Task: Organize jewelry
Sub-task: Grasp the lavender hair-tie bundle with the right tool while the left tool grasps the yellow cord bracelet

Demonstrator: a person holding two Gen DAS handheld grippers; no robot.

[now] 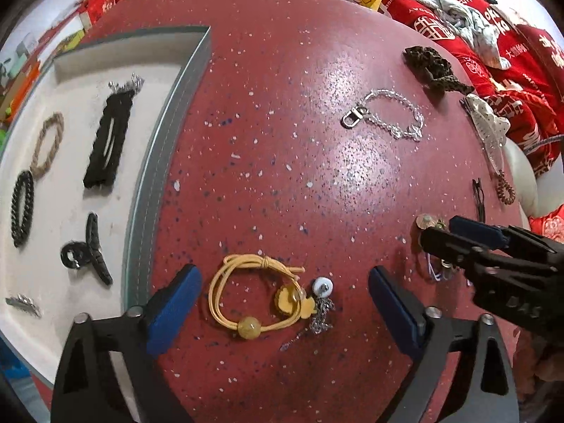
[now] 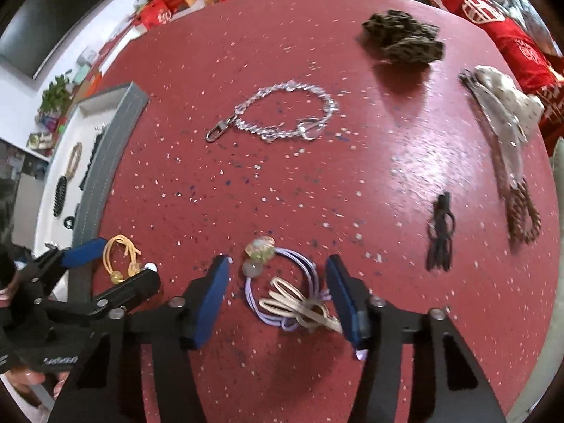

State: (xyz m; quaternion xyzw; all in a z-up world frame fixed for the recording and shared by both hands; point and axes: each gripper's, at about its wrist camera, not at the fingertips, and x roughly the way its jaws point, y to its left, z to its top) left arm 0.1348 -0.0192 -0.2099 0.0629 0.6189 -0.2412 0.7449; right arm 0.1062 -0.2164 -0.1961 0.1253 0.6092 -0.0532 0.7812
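Note:
A yellow hair tie (image 1: 253,296) with an amber bead lies on the red table between the wide-apart fingers of my left gripper (image 1: 283,299), which is open and touches nothing. A white-bead charm on a thin chain (image 1: 322,287) lies just to its right. In the right wrist view, a purple hair tie (image 2: 282,282) with pale beads lies tangled with a cream band (image 2: 299,306), between the pads of my right gripper (image 2: 278,296). The right pad is at the band and the left pad stands clear. The grey-rimmed white tray (image 1: 158,162) at the left holds several dark clips and bracelets.
Loose on the table lie a silver chain (image 2: 278,112), a brown scrunchie (image 2: 402,38), a cream hair clip (image 2: 504,120), a black hairpin (image 2: 439,232) and a brown coil tie (image 2: 521,211). Red fabric and boxes crowd the far and right edges.

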